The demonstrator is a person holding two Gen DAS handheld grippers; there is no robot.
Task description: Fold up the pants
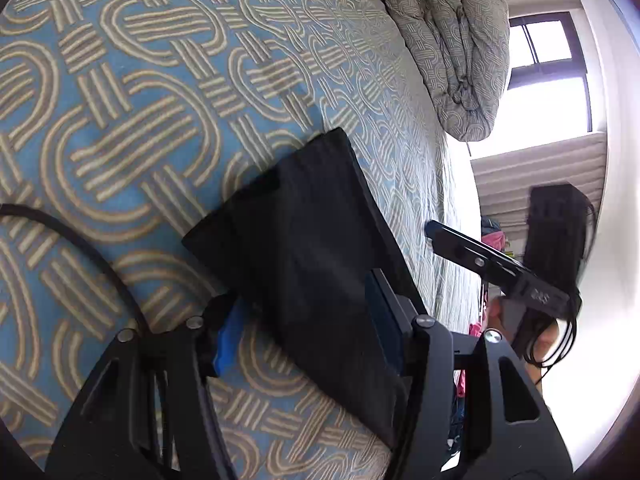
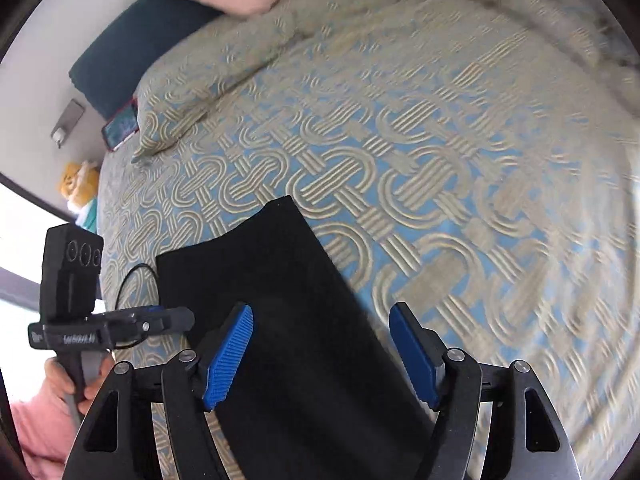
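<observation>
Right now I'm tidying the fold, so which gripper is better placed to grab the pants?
Probably left: the left gripper is open with the pants between its pads, while the right gripper hangs beside them, apart.

The black pants [image 2: 280,320] run off the right wrist view's bottom edge at 6 o'clock. Motion blur smears the bedspread [image 2: 540,160] toward 3 o'clock. In the left wrist view, the pants hide most of the left claw [image 1: 308,332]'s blue pads [image 1: 226,340].
</observation>
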